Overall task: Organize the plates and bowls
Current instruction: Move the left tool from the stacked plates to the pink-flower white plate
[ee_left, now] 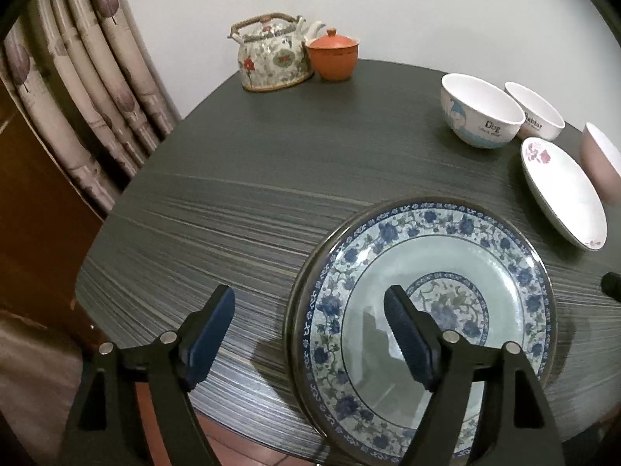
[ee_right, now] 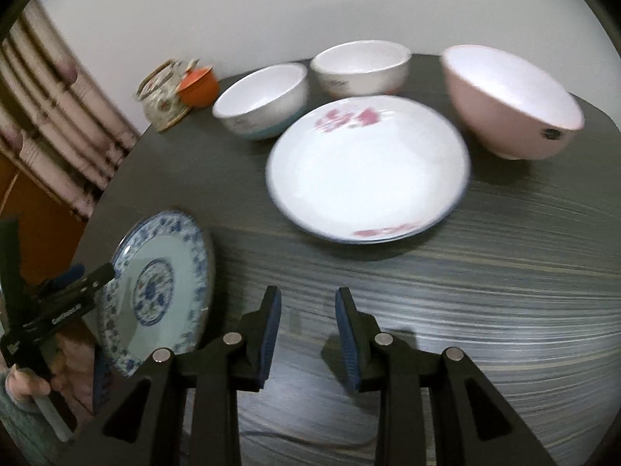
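Left gripper (ee_left: 308,336) hangs with its jaws wide apart over the near left edge of the table (ee_left: 240,209). One finger is above bare tabletop and the other is above the well of the blue-patterned plate (ee_left: 423,310); neither pad touches the plate, so nothing is held. That plate lies flat at the table's near edge, its rim slightly past the lip.

Right gripper (ee_right: 308,334) is held over open tabletop with its jaws at a narrow gap and nothing between them. It points toward the white plate with pink flowers (ee_right: 368,167), which sits near the middle of the table, apart from the blue one.

Beyond that plate stand three bowls, each on its own: a white bowl with a blue base (ee_right: 262,101), a second white bowl (ee_right: 361,66) just beside it, and a larger pink bowl (ee_right: 512,101) off to the right. A teapot (ee_left: 271,58) and an orange lidded cup (ee_left: 332,56) stand at the far corner by the curtain (ee_left: 85,89).

Judging from this layout, the sorting has barely begun. No plate rests on another and no bowl is nested. What remains, I think, is to bring the two plates together into one stack and to gather the three bowls, probably the smaller ones inside the pink one.
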A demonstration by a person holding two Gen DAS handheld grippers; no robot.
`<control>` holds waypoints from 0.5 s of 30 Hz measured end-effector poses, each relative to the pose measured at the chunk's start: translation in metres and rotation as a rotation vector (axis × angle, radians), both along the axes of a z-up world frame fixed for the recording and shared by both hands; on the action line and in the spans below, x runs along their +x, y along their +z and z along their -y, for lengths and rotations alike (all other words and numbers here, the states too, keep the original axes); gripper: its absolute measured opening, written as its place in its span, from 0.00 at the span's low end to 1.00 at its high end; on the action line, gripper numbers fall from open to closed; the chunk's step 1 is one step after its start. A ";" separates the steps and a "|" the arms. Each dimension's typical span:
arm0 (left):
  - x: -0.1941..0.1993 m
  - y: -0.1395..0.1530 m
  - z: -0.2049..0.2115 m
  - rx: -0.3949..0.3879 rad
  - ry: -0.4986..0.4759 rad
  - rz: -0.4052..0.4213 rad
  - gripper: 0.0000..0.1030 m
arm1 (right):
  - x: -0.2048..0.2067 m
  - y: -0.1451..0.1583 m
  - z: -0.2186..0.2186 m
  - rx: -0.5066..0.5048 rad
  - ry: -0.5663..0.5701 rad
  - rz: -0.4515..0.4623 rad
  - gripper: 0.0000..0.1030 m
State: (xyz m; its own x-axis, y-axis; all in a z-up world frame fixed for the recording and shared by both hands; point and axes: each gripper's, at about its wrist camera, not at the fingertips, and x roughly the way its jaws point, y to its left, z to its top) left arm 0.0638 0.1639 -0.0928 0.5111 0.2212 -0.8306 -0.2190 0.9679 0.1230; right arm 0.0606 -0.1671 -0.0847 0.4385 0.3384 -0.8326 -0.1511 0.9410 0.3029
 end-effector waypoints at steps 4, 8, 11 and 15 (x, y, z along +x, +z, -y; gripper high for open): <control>0.001 0.006 0.004 -0.048 -0.018 0.003 0.75 | 0.004 0.003 0.027 -0.005 -0.020 0.037 0.29; 0.005 0.020 0.019 -0.058 -0.059 0.025 0.75 | 0.010 0.006 0.046 -0.010 -0.042 0.057 0.29; 0.015 0.028 0.036 -0.095 -0.100 0.047 0.75 | 0.018 0.008 0.059 -0.002 -0.072 0.078 0.29; 0.035 0.033 0.064 -0.151 -0.152 0.065 0.75 | 0.035 0.006 0.069 -0.016 -0.102 0.090 0.29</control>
